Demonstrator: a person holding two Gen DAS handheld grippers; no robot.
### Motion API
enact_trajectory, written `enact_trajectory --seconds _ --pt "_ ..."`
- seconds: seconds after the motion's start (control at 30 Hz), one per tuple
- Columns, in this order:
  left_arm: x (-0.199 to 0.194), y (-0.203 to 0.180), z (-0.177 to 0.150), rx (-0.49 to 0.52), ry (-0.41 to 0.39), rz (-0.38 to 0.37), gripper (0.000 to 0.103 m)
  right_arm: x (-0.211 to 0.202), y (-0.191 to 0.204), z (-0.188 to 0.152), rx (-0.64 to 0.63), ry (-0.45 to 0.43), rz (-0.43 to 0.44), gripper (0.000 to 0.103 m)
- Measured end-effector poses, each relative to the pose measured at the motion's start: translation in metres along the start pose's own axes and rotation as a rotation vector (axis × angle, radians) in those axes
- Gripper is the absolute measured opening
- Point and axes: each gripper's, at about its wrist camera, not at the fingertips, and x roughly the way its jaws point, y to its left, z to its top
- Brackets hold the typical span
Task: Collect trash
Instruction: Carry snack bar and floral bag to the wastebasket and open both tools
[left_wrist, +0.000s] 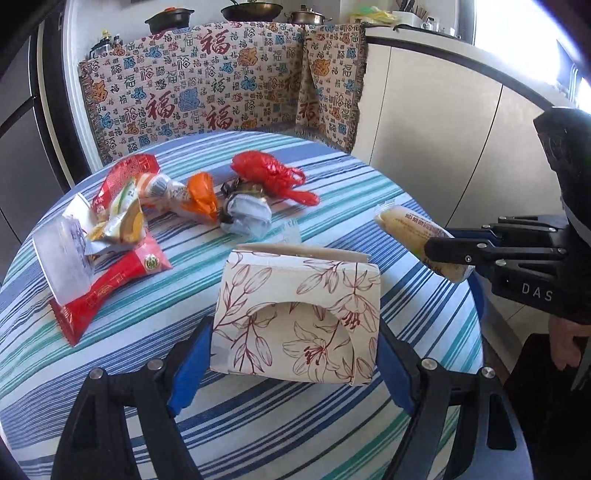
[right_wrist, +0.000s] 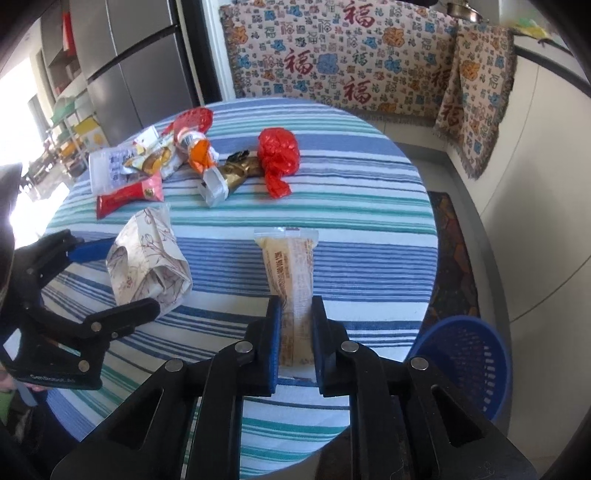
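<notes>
My left gripper (left_wrist: 291, 347) is shut on a white floral paper box (left_wrist: 299, 317) and holds it just above the striped round table (left_wrist: 424, 314). The box also shows in the right wrist view (right_wrist: 147, 258). My right gripper (right_wrist: 294, 325) is shut on a long pale yellow snack wrapper (right_wrist: 290, 258), held above the table. That wrapper shows at the right of the left wrist view (left_wrist: 410, 232). More trash lies at the table's far side: a red plastic bag (left_wrist: 269, 173), an orange wrapper (left_wrist: 201, 195), a crumpled grey packet (left_wrist: 245, 216) and red snack packets (left_wrist: 110, 288).
A blue mesh basket (right_wrist: 465, 358) stands on the floor to the right of the table. A patterned cloth (left_wrist: 221, 85) covers the bench behind the table. A fridge (right_wrist: 140, 62) stands at the back left, white cabinets (left_wrist: 443, 122) at the right.
</notes>
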Motion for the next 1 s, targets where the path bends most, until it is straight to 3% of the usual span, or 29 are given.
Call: enact_trajectory --seconds 0.2,0.43,0.73,1.0 --pt "-0.005 -0.036 0.023 0.03 -0.036 -0.033 0.083 -0.027 -0.043 -0.004 0.141 -0.065 -0.006 0.014" --pt "0.019 -0.11 0.058 0.079 -0.046 -0.141 0.083 -0.065 -0.131 -0.019 0.314 -0.084 -0.105 0.014" --pt "0.091 -0.204 0.085 0.091 0.04 -0.212 0.083 -0.071 -0.236 -0.055 0.437 -0.002 -0.235 0.014" --pt "0.153 -0.24 0.082 0.07 0.122 -0.226 0.083 -0.053 -0.283 -0.084 0.54 0.022 -0.196 0.015"
